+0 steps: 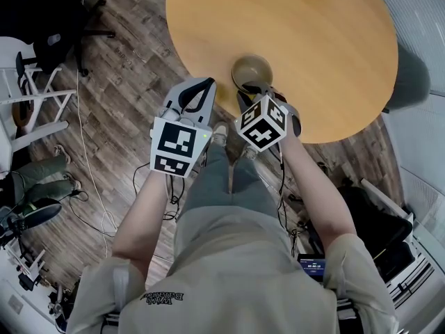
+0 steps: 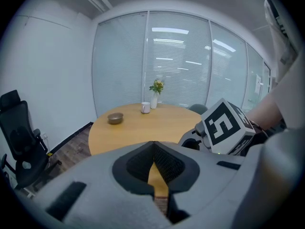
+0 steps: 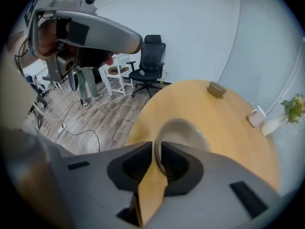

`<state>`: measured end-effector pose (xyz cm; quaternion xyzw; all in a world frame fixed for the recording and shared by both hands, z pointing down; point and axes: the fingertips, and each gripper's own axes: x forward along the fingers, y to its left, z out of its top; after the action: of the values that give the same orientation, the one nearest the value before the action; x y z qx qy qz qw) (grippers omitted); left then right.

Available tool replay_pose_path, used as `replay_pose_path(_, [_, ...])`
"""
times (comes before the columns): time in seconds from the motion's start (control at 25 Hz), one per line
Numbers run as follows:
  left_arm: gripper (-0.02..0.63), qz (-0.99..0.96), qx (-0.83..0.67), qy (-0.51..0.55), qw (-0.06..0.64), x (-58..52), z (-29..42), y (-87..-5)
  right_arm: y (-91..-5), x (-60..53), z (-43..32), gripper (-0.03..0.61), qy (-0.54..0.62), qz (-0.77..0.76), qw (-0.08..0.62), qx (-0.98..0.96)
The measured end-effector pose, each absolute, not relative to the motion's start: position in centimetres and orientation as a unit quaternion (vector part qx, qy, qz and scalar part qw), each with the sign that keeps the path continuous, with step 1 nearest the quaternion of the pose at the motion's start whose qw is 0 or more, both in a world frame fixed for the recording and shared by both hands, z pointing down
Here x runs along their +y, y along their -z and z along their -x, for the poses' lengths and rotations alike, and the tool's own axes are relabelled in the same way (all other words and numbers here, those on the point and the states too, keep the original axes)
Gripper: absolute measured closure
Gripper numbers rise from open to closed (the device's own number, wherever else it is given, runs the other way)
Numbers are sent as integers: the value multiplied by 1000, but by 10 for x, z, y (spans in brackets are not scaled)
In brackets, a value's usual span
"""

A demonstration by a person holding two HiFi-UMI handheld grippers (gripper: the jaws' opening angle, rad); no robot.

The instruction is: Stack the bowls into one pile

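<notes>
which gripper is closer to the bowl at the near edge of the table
Right. The right gripper grips the near bowl by its rim; the left gripper is off to its left by the table edge, not touching it.

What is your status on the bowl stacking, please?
Right gripper jaws shut on near bowl's rim. Left gripper shut, empty. Second bowl sits across the table. Mug and vase off to one side, not in the way.

Round wooden surface (image 1: pixel 334 40) mid-room. Floor (image 1: pixel 125 82) around it is dark wood plank. Black office chair (image 3: pixel 150 56) stands off the surface's edge, against a plain white wall (image 3: pixel 190 27). Across the surface from there are full-height glass panels (image 2: pixel 176 66) with blinds down, strip lights reflected in them.
</notes>
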<state>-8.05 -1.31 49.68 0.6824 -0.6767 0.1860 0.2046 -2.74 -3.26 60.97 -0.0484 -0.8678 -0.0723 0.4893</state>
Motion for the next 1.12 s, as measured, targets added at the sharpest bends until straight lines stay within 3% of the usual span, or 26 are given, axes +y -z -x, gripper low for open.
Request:
replay_pose_path(0.16, [595, -683, -677, -187, 200, -12, 82, -493, -599, -33, 29, 503, 57, 40, 476, -877])
replay_pose_path(0.4, [595, -683, -682, -186, 185, -11, 85, -475, -559, -42, 23, 499, 39, 8, 439, -897])
replay_pose_path(0.72, [595, -688, -691, -166, 145, -19, 75, -421, -471, -83, -6, 500, 28, -96, 336, -937])
replay_pose_path(1.12, [595, -706, -692, -140, 44, -38, 46, -315, -338, -101, -56, 520, 51, -177, 210, -960])
